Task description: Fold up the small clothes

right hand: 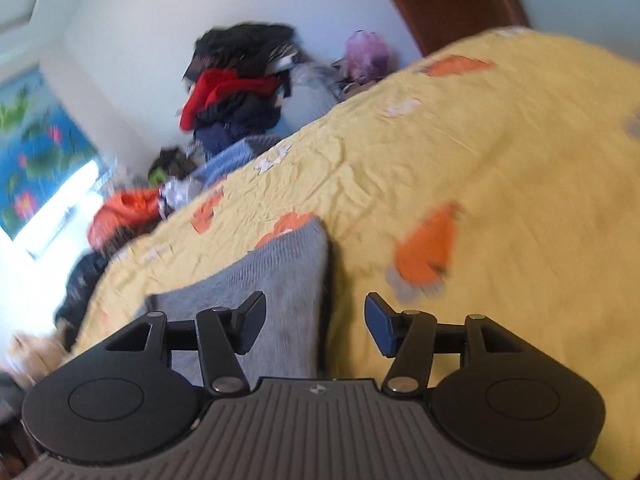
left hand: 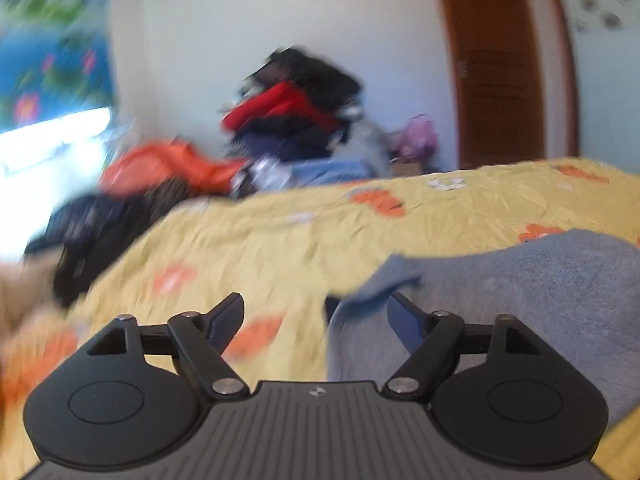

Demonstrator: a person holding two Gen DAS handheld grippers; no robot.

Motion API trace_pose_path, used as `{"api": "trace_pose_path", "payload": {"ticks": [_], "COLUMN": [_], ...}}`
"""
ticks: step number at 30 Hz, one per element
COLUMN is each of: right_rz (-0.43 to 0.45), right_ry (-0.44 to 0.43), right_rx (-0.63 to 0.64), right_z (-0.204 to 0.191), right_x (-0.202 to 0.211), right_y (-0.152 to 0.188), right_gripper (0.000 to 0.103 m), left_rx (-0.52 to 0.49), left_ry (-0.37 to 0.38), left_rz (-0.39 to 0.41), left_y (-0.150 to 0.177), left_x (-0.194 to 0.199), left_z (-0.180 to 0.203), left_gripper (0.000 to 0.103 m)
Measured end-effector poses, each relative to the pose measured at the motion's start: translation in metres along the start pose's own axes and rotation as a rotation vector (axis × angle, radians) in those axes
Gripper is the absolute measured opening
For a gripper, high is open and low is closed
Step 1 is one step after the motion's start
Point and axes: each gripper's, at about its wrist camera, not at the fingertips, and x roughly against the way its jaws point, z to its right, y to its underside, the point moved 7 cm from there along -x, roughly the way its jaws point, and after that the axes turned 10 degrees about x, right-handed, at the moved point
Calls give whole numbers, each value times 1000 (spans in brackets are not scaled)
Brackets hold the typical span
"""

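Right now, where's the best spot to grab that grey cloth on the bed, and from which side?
Probably the loose corner of the grey cloth, which curls up off the yellow bedspread just ahead of the open left gripper. Come in low from the bedspread side, so one finger can slide under the lifted edge. Elsewhere the cloth lies flat, with little to pinch.

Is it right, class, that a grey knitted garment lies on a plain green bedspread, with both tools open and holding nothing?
Only the bedspread is wrong. Both wrist views show the bedspread is yellow with orange flowers, not plain green. The grey knitted garment does lie on it, and the left tool and right tool are open and holding nothing.
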Motion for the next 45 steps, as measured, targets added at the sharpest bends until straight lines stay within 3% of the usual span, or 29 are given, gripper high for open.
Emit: {"api": "trace_pose_path", "payload": {"ticks": [3, 5, 7, 8, 9, 11, 12, 14, 17, 20, 22, 23, 25, 27, 28, 30, 33, 37, 38, 45], "right_rz": [-55, -129, -170, -184, -170, -170, -177, -122, -104, -116, -88, -38, 57, 103, 108, 74, 20, -56, -31, -7], "right_ry": [14, 33, 39, 41, 37, -36, -49, -48, 26, 10, 10, 28, 50, 32, 17, 12, 66, 143, 142, 102], "right_rx": [77, 100, 122, 130, 139, 132, 120, 138, 116, 48, 12, 16, 54, 72, 80, 135, 238, 242, 254, 218], "right_z": [-9, -11, -13, -14, -17, -23, -23, -25, -11, -2, -1, -2, -11, -25, -34, -56, -76, -64, -62, -54], "right_x": [-59, -94, -116, -123, -125, -126, -126, -119, -122, -124, -111, -99, -76, -64, -63, -73, -99, -131, -131, -130], "right_y": [-24, -28, -27, -25, -25, -25, -24, -29, -31, -24, -27, -31, -42, -48, -48, -41, -23, -5, -3, -3], "right_gripper": [60, 60, 61, 61, 62, 42, 16, 17, 15, 21, 39, 52, 54, 59, 60, 60, 60, 60, 60, 64], "left_rx": [-262, -337, -327, -309, -277, -174, -121, -39, 66, 39, 21, 3, -48, -67, -66, -55, -22, -8, 7, 105], "left_ry": [41, 31, 82, 87, 89, 104, 99, 68, 34, 19, -43, -92, -167, -149, -123, -80, -31, -36, -28, 29], "left_rz": [-29, -76, -187, -223, -255, -309, -310, -278, -346, -307, -289, -274, -202, -112, -84, -74, -145, -240, -211, -236], "left_y": [-4, -3, 6, 10, 12, 12, 8, -1, 8, 14, 11, 8, -2, -15, -19, -22, -12, 20, 23, 26], "left_x": [-58, -97, -129, -140, -151, -164, -167, -171, -186, -177, -169, -163, -144, -124, -118, -114, -128, -152, -151, -155], "left_z": [45, 57, 62, 59, 54, 43, 36, 23, 6, 4, -1, -3, 0, 13, 22, 39, 62, 70, 68, 56], "left_gripper": [80, 78, 68, 57, 40, 14, 9, 6, 6, 8, 16, 26, 41, 64, 67, 67, 67, 68, 69, 70]}}
